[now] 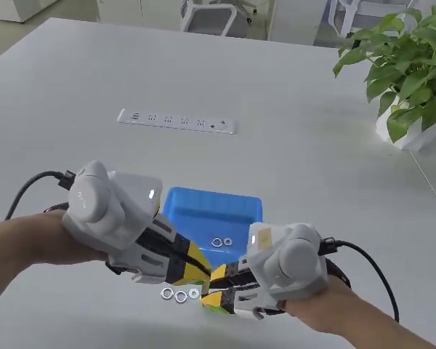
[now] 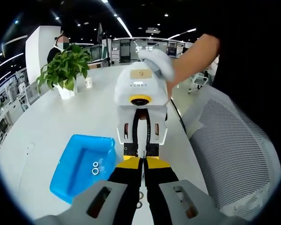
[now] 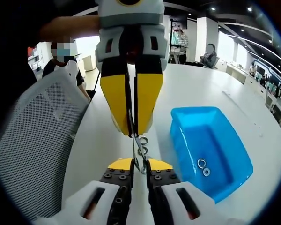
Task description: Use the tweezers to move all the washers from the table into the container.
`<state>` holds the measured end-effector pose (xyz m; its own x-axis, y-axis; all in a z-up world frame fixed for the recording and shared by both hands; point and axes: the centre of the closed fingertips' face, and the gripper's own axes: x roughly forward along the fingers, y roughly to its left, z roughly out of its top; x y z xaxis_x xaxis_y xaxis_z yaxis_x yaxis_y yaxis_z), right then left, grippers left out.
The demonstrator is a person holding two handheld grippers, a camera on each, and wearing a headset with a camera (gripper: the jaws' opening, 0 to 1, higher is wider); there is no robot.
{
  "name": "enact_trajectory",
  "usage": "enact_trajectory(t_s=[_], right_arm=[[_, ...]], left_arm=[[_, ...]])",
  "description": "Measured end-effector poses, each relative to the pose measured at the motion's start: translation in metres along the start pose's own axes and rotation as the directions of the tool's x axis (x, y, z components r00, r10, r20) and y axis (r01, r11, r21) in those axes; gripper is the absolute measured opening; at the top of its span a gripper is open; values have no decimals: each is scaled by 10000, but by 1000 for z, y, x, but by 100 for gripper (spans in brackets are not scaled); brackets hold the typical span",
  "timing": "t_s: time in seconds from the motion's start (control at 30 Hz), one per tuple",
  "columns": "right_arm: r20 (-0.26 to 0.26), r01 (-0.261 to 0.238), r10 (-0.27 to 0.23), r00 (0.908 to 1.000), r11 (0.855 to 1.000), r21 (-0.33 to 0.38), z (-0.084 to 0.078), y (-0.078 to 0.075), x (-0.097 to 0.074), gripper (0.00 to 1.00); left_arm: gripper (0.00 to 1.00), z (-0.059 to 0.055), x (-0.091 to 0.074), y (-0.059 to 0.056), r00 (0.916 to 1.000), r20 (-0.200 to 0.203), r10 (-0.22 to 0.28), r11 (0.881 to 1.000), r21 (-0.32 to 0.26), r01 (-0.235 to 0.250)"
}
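Head view is showing the left gripper (image 1: 202,270) and the right gripper (image 1: 216,288) meeting nose to nose low over the white table (image 1: 276,109), just in front of the blue container (image 1: 203,198). Three washers (image 1: 180,294) are lying in a short row on the table right under the meeting tips, just outside the container's near wall. Two more washers (image 1: 221,242) are lying side by side inside the container, near its front. In the right gripper view, the tweezers (image 3: 137,147) are running as a thin metal strip from between the left gripper's yellow jaws down into the narrow gap of the right gripper's jaws. Both pairs of jaws are closing tightly on it. I cannot tell whether the tweezers' arms are spread or pinching anything. A power strip (image 1: 176,121) is lying further back, and a potted plant (image 1: 407,65) is standing at the far right.
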<state>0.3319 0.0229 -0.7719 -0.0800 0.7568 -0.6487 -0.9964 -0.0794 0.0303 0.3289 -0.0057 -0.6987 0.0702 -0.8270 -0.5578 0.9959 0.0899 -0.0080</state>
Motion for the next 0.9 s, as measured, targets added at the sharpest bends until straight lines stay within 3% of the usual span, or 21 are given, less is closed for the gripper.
enact_trajectory(t_s=[0.9], right_arm=[[40,189,-188,9998,9997,-182,-1,-2,0,9]], left_arm=[[6,0,1,4,9998,-83,196,9996,-180,-198]])
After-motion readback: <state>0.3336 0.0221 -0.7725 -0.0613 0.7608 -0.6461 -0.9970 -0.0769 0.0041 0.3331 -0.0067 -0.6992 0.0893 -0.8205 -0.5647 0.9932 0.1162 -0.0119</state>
